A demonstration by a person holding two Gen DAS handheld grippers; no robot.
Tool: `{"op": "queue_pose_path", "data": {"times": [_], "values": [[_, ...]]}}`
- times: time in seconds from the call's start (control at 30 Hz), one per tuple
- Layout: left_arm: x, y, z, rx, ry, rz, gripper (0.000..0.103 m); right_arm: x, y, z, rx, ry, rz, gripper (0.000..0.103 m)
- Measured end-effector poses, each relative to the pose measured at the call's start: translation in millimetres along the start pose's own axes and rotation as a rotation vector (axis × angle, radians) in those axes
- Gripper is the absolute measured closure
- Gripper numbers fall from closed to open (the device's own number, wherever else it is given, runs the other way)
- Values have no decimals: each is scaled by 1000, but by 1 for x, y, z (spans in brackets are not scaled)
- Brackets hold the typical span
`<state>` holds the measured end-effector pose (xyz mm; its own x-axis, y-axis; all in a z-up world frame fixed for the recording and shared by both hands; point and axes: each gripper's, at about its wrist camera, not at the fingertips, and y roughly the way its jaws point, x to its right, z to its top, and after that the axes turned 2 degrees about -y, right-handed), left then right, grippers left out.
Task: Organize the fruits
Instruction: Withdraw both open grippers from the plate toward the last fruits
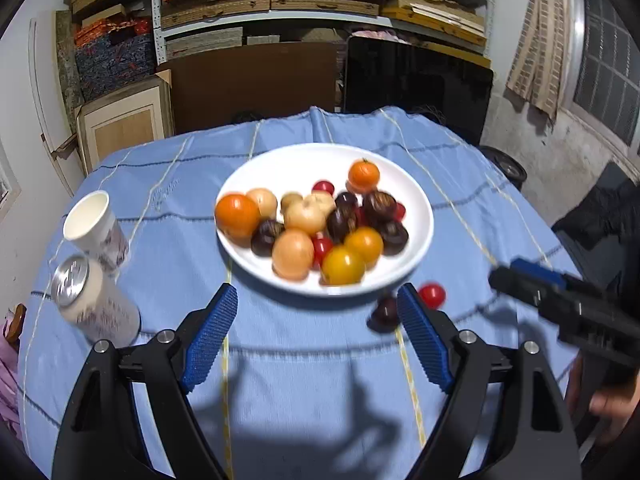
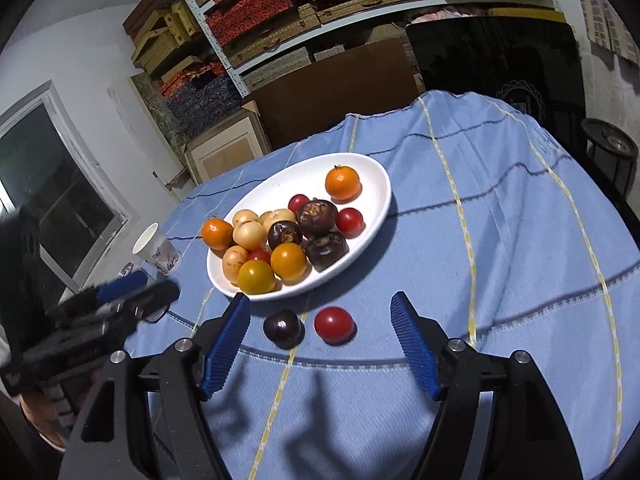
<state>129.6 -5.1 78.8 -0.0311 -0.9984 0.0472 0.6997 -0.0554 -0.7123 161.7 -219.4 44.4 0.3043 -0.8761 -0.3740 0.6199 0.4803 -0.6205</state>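
A white plate (image 1: 288, 160) (image 2: 360, 170) on the blue cloth holds several fruits: oranges, yellow and red tomatoes, pale round fruits and dark brown ones. Two pieces lie loose on the cloth by its near rim, a dark brown fruit (image 1: 383, 313) (image 2: 283, 327) and a red tomato (image 1: 432, 295) (image 2: 334, 325). My left gripper (image 1: 317, 292) (image 2: 158, 285) stands open before the plate, nothing between its pads. My right gripper (image 2: 320, 300) (image 1: 506, 272) is open too. In the right wrist view both loose pieces appear in the gap between its fingers, touching neither pad.
A paper cup (image 1: 90, 220) (image 2: 156, 246) and a drinks can (image 1: 86, 296) stand on the cloth left of the plate. Shelves of stacked boxes, a brown board and a dark panel rise behind the table. The cloth drops off at the right edge.
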Motion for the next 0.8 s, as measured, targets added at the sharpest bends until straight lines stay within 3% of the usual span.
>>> {"op": "queue_pose_path", "data": {"times": [0.33, 0.63, 0.73, 0.77, 0.8], "values": [[9, 2, -61, -88, 14, 20, 23, 8, 7, -27, -48, -7, -26, 29], [3, 15, -77, -89, 34, 111, 22, -28, 33, -39, -128, -276, -159, 30], [-4, 17, -77, -88, 21, 98, 21, -34, 49, -34, -158, -332, -197, 31], [-8, 18, -77, -95, 8, 82, 21, -35, 53, -33, -164, -339, -201, 32], [-10, 19, -78, -100, -1, 75, 21, -36, 58, -31, -174, -348, -207, 40]]}}
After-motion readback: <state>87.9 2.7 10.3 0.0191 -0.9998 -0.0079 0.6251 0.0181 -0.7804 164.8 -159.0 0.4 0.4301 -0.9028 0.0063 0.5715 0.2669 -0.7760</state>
